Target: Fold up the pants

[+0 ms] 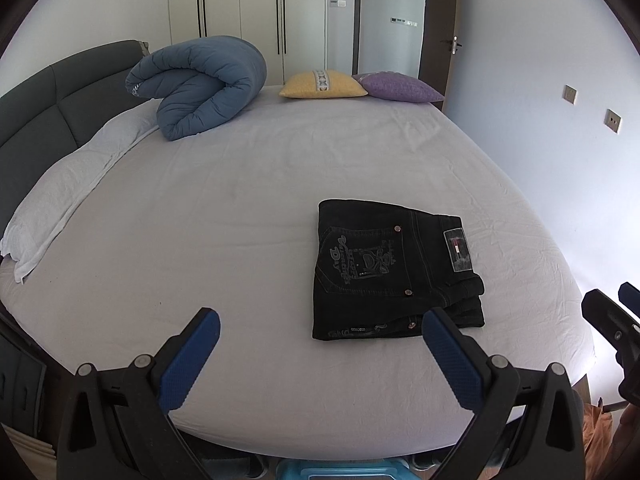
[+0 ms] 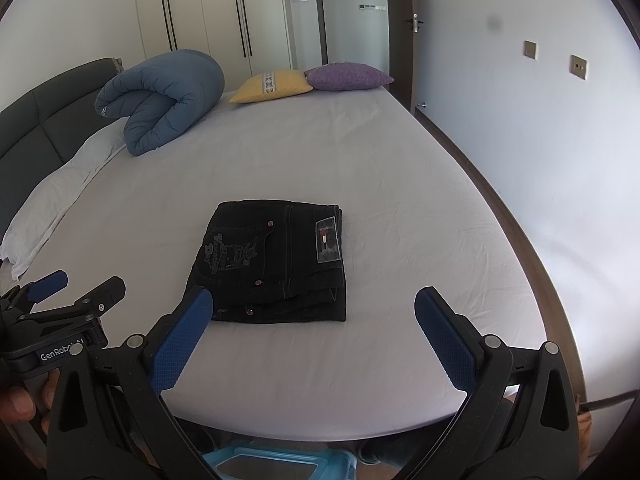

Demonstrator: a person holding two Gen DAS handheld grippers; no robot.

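Observation:
Black jeans (image 1: 384,272) lie folded into a compact rectangle on the bed's white sheet (image 1: 224,208), back pocket and label up. They also show in the right wrist view (image 2: 276,264). My left gripper (image 1: 320,320) is open and empty, held above the bed's near edge, just left of and before the jeans. My right gripper (image 2: 314,300) is open and empty, held in front of the jeans' near edge. Each gripper shows at the edge of the other's view: the right one (image 1: 612,316), the left one (image 2: 76,284).
A rolled blue duvet (image 1: 200,84) lies at the far left by the grey headboard (image 1: 44,100). A white pillow (image 1: 68,184) lies along the left. Yellow (image 1: 322,84) and purple (image 1: 400,88) cushions lie at the far edge. A wall (image 1: 560,140) runs along the right.

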